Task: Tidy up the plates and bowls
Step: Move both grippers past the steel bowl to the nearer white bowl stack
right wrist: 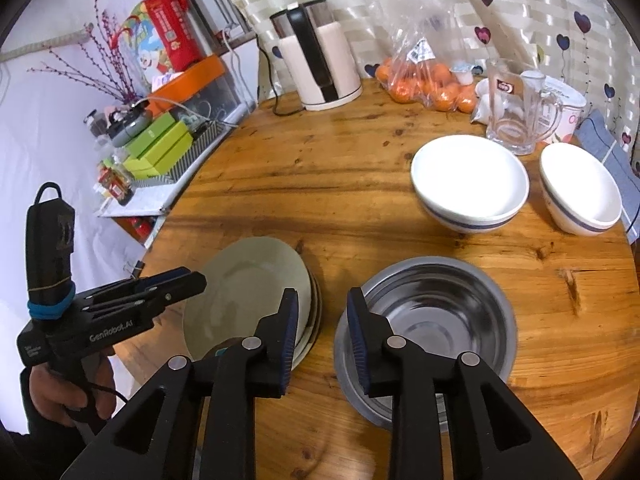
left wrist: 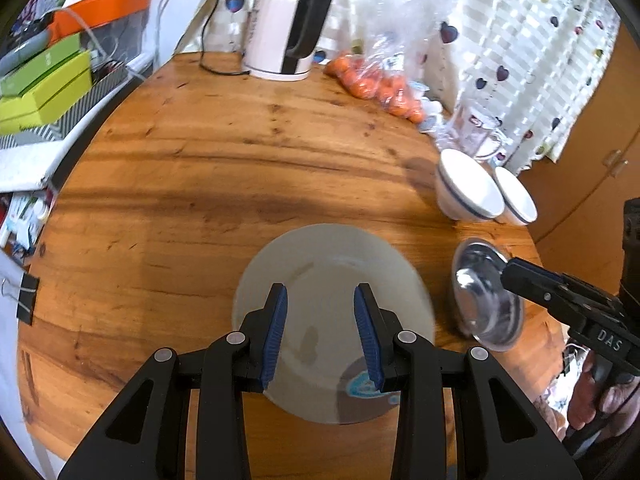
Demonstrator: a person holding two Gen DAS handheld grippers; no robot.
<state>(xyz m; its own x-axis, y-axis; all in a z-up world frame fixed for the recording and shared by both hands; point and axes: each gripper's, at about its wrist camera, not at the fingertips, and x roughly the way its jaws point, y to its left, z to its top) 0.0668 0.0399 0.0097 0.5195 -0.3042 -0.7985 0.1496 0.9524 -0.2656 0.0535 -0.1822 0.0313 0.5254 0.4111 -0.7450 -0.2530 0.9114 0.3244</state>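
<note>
A white plate (left wrist: 332,272) lies on the round wooden table (left wrist: 200,168), and the right wrist view shows it topping a small stack of plates (right wrist: 248,292). My left gripper (left wrist: 322,324) hovers over it, open, with nothing between its blue pads. A steel bowl (right wrist: 440,312) sits right of the plates, seemingly nested in another. My right gripper (right wrist: 322,316) is open at the bowl's left rim, gripping nothing. Two white bowls with a blue stripe (right wrist: 470,184) (right wrist: 580,192) stand side by side further back on the right. Each gripper shows in the other's view: the left gripper (right wrist: 194,280), the right gripper (left wrist: 508,272).
At the back stand a white kettle (left wrist: 288,24), a bag of oranges (left wrist: 376,80) and a glass mug (right wrist: 516,120). A shelf with green boxes (left wrist: 44,84) borders the table on the left. A hand (right wrist: 60,392) holds the left gripper's handle.
</note>
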